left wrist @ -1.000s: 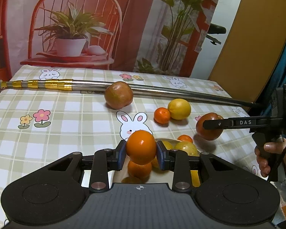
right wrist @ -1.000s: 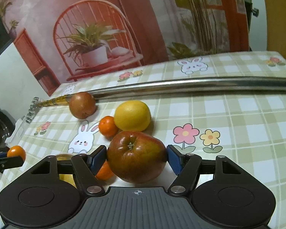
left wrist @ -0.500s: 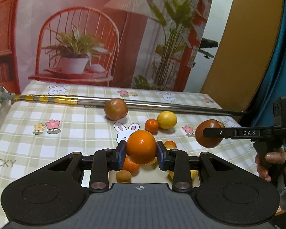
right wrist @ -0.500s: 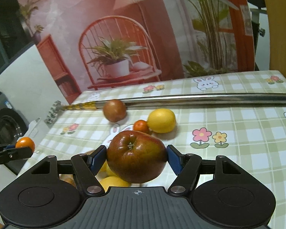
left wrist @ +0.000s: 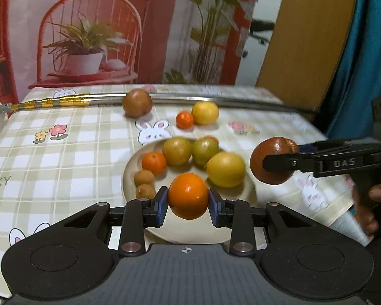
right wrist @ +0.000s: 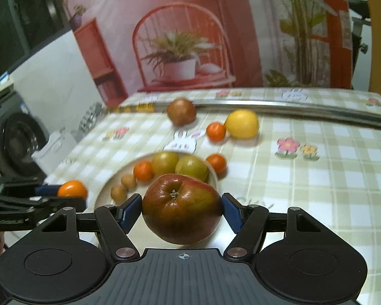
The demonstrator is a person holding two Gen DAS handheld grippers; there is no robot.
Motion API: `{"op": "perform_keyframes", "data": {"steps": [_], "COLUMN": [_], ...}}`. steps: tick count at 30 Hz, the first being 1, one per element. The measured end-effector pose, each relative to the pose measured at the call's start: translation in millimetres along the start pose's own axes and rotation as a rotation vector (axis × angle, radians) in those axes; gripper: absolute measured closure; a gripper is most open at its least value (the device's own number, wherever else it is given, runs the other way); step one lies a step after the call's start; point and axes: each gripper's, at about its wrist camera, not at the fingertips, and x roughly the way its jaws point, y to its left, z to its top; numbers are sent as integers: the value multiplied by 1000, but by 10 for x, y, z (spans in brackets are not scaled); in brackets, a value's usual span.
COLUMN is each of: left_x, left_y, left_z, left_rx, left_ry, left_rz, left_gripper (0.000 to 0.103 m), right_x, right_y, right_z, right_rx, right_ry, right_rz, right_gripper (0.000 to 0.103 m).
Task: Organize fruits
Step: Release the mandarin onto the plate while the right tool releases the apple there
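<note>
Both grippers have been raised higher above the plate point(left wrist: 129, 178). An orange point(left wrist: 188, 195) is clamped by the left gripper point(left wrist: 188, 204); an apple point(right wrist: 181, 208) is gripped by the right gripper point(right wrist: 181, 212).

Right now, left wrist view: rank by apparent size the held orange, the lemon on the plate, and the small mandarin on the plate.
1. orange, though nearness to the camera inflates it
2. lemon, close to the orange, so order unsure
3. mandarin, clearly smallest

Metal pole point(left wrist: 216, 99) across checked tablecloth point(left wrist: 63, 157); backdrop point(left wrist: 114, 25) behind.
</note>
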Motion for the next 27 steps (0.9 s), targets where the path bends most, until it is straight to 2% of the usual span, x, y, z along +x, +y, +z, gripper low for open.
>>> {"op": "perform_keyframes", "data": {"steps": [6,14,20,27], "left_x": [279,446,532,543], "left_y": [92,152,161,224], "left_z": [-28,-62,-79,-94], "left_rx": [27,44,70,40], "left_ry": [60,117,134,134], "left_rz": [18,33,56,50], "left_gripper": [68,68,68,68], "right_x": [183,252,278,352], "right_y": [-9,101,143,210], "right_z": [-56,-23,-30,-36], "right_rx": [8,-43,-55,-73], "right_ry": [38,65,86,124], "right_rz": [32,68,69,87], "right_gripper": [38,38,38,38]}}
